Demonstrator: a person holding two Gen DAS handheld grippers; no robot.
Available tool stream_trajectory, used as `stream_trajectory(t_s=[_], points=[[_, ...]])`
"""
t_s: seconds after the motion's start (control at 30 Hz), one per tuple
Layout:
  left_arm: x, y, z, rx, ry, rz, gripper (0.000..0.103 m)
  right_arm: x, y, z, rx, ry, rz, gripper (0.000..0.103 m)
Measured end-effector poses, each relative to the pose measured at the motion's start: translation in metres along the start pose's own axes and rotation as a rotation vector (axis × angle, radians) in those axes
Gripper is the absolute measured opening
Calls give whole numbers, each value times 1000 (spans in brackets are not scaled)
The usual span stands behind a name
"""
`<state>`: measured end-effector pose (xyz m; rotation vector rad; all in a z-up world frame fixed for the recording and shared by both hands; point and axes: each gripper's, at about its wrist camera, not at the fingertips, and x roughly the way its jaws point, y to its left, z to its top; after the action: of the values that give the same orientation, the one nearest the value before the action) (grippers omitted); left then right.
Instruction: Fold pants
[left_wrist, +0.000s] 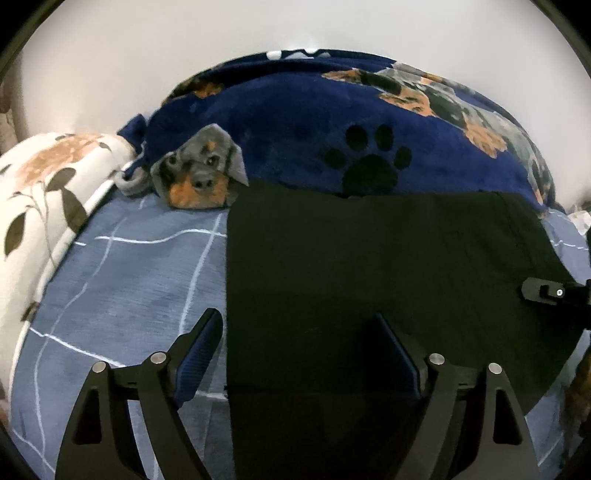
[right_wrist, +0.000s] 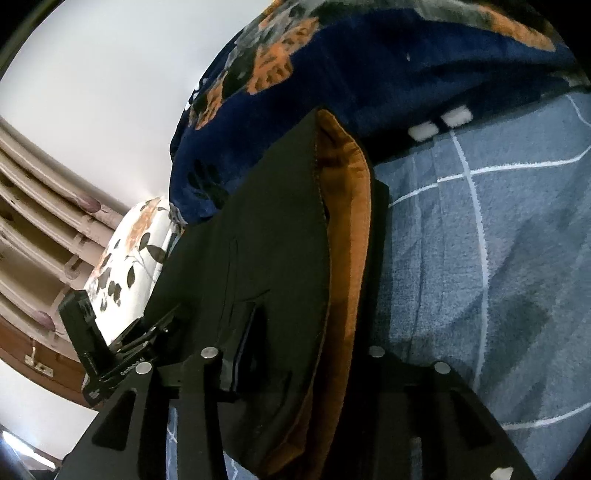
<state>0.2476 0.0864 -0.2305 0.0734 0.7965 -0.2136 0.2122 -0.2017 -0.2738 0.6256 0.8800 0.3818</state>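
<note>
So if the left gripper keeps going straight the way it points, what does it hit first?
Probably the black pants: the left gripper stands open over their left edge, aimed downward. Beyond lies the paw-print blanket, though depth is unclear.

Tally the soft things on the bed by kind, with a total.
Pants: 1, black with an orange-brown lining
Blanket: 1, navy with dog and paw prints
Floral bedding: 1, white with orange flowers; pillow or quilt, cannot tell
Bedsheet: 1, blue with white lines
Total: 4
</note>
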Motion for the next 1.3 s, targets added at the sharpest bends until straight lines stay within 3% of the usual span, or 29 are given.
stream_trajectory(t_s=[0.13,0.3,0.5,0.7,0.9,1.0,1.17,1.3], points=[[-15,-4,-2,25,-58,95,84,-12,21,-4,-53,-63,-111,54],[-48,-11,-6,58,-125,175,98,-44,31,-11,-52,-135,-144,62],[-103,-19,-2,38,-187,164,103,-96,63,-30,-139,-234,-144,70],[-169,-32,1,27,-295,189,103,-146,107,-54,-250,-333,-140,96],[-235,-42,4,-8,-416,253,103,-181,140,-73,-299,-373,-125,100],[-266,-44,5,-30,-467,248,103,-191,148,-78,-298,-378,-105,101],[-295,-53,5,-11,-491,275,103,-209,162,-85,-303,-397,-77,101],[-310,-58,2,-2,-484,234,103,-217,173,-90,-327,-407,-70,101]])
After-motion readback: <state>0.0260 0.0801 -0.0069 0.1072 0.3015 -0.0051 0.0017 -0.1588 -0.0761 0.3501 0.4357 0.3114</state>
